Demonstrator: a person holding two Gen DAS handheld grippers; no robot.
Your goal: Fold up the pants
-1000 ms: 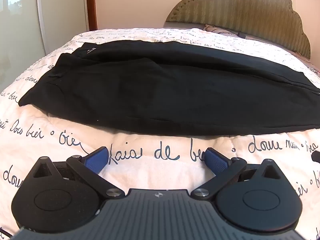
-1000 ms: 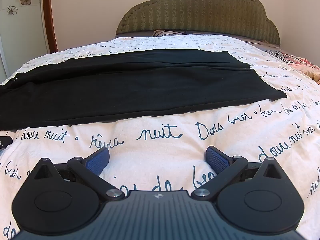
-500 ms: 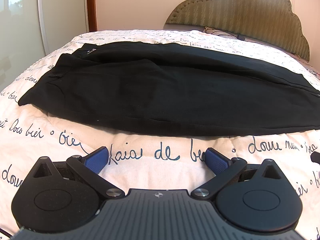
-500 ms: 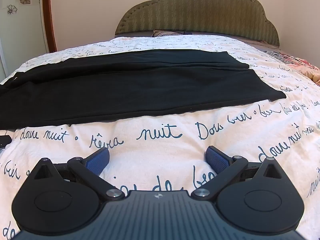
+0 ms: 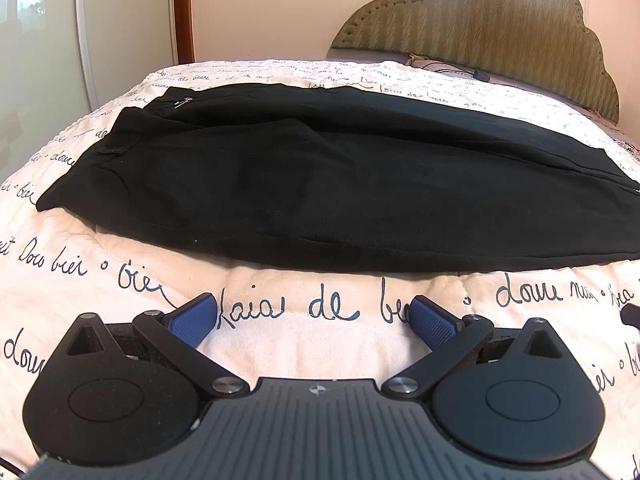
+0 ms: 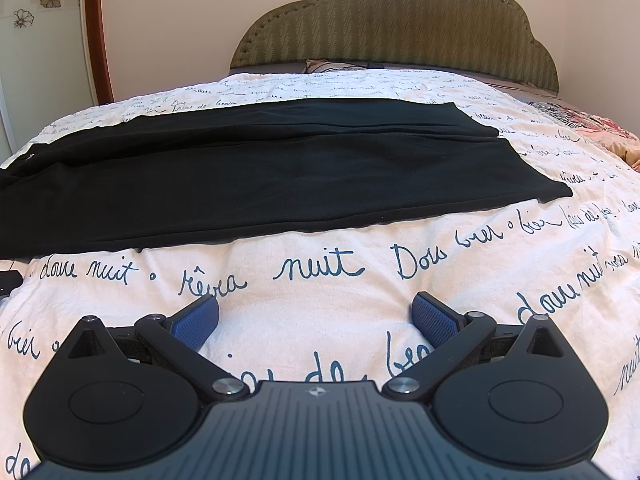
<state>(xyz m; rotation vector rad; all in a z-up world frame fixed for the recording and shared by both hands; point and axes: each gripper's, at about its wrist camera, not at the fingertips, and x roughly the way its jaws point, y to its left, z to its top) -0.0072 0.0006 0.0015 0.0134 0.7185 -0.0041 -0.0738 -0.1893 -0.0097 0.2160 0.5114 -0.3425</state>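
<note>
Both tongs, left gripper and right gripper, gape wide and empty above one quilt scripted "douce nuit", "de", "nuit", short of one black pants lying flat across it, legs laid together.

— How does the left gripper stand?
— Level and low, its jaws spread wide, blue pads facing inward with nothing between them.
— And the right gripper?
— The same: jaws wide apart, blue pads bare, its black linkage arms splayed to either side.
</note>
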